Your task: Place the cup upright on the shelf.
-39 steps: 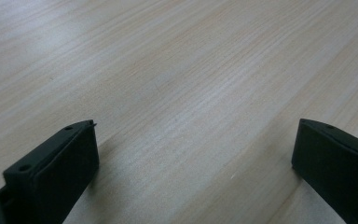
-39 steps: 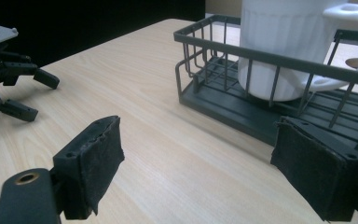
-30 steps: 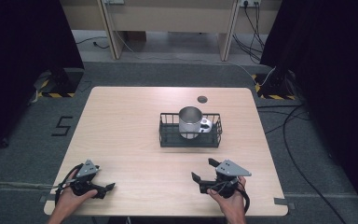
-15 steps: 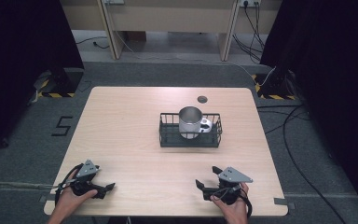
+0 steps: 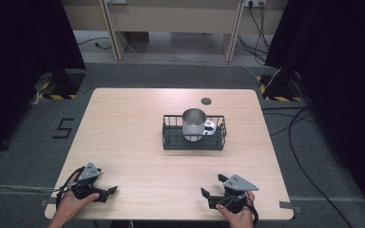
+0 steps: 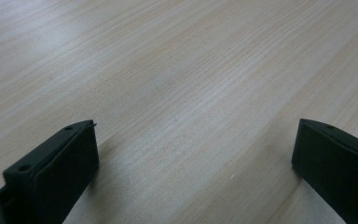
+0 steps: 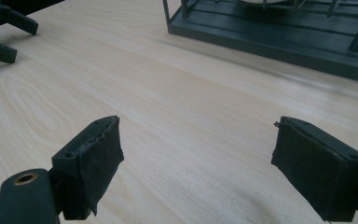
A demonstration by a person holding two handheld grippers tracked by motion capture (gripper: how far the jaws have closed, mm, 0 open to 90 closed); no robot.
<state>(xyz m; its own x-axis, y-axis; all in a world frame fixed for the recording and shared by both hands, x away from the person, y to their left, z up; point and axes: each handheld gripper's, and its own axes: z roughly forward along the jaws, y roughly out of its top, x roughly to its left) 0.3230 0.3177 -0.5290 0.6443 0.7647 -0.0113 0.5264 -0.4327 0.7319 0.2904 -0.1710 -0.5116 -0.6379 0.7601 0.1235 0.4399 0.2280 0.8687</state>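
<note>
A black wire basket stands right of the table's middle, and an upright metal cup is inside it with a small pale object beside the cup. My left gripper rests at the near left corner, its jaws wide open over bare wood. My right gripper sits near the front edge at the right, open and empty, well short of the basket. In the right gripper view the left gripper shows at the far upper left.
The light wooden table has a small dark round disc behind the basket. Dark curtains flank both sides, cables lie on the grey floor at the right, and desk legs stand beyond the far edge.
My right gripper has drawn back a little toward the near edge of the table. The left gripper, basket and cup have stayed put.
</note>
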